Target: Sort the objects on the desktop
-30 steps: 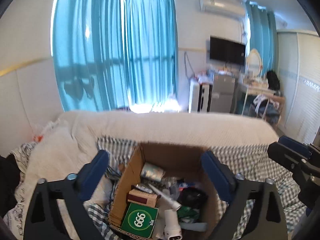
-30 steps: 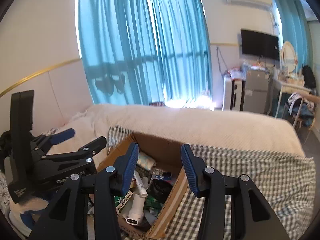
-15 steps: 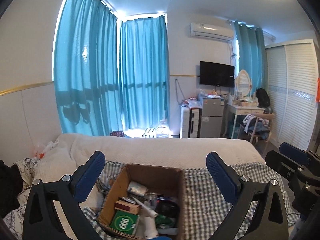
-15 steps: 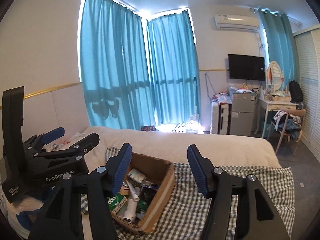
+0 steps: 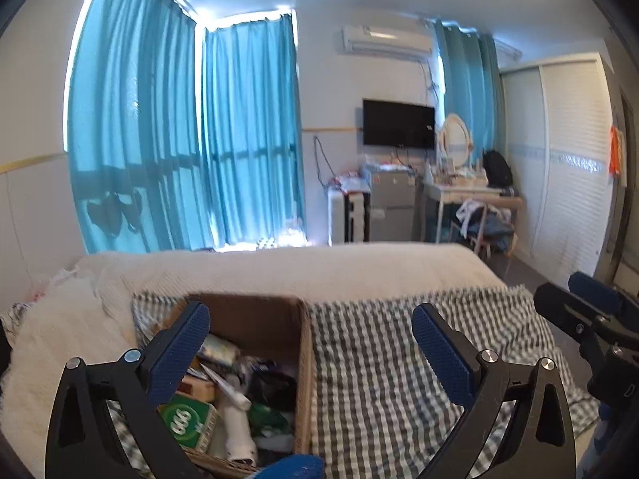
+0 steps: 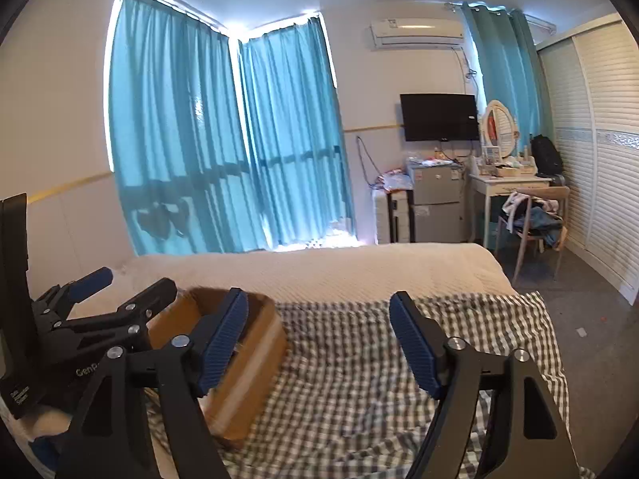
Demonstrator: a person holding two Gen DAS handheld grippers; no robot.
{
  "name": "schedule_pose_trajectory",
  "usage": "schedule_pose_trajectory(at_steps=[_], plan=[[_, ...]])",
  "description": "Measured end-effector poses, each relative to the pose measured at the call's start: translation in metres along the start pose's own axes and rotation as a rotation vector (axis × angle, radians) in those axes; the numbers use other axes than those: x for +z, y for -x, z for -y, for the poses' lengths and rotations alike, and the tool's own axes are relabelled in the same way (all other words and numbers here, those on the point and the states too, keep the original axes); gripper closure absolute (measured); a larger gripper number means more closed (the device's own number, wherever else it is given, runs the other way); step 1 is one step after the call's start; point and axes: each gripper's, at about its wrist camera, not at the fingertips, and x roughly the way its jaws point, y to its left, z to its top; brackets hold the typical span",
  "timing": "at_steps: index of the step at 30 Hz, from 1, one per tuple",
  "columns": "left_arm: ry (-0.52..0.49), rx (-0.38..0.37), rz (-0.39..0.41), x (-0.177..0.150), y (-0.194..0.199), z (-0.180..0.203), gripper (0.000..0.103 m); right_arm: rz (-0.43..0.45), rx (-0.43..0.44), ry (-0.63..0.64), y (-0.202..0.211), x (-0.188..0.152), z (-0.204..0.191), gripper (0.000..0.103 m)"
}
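1. While the left wrist view looks along the left claw (image 5: 311,353), its blue pads stand spread wide with nothing between them, above a cardboard box (image 5: 279,321) on the checked blanket (image 5: 379,359) of the bed (image 5: 279,269).
2. Inside the box a green carton (image 5: 187,421) reads "666" upside down; a white tube-like item (image 5: 237,419) lies beside it, its long axis running from the camera toward the box's far wall.
3. At the right edge, the right claw (image 5: 587,311) shows only in part.
4. Seen from the right wrist, the right claw (image 6: 317,343) has just been opening, jaws apart and empty.
5. Left of it, the box (image 6: 247,371) is blurred; the left claw (image 6: 131,291) body reads "Gen…", the rest hidden.
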Motion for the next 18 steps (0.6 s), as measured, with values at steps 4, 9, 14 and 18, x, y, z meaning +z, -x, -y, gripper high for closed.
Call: schedule_pose_trajectory(at_steps=[4, 9, 14, 18], plan=[[0.009, -0.034, -0.044, -0.028, -0.022, 0.001, 0.000, -0.010, -0.014, 0.002, -0.015, -0.029, 0.011, 0.022], [0.046, -0.031, -0.049, -0.057, -0.038, -0.002, 0.000, -0.042, -0.038, 0.008, -0.032, -0.071, 0.027, 0.020], [0.030, -0.023, -0.080, -0.067, -0.047, 0.000, 0.000, -0.101, -0.043, -0.020, -0.050, -0.100, 0.038, 0.020], [0.024, -0.015, -0.082, -0.067, -0.048, -0.001, 0.000, -0.112, -0.041, -0.014, -0.053, -0.105, 0.035, 0.020]])
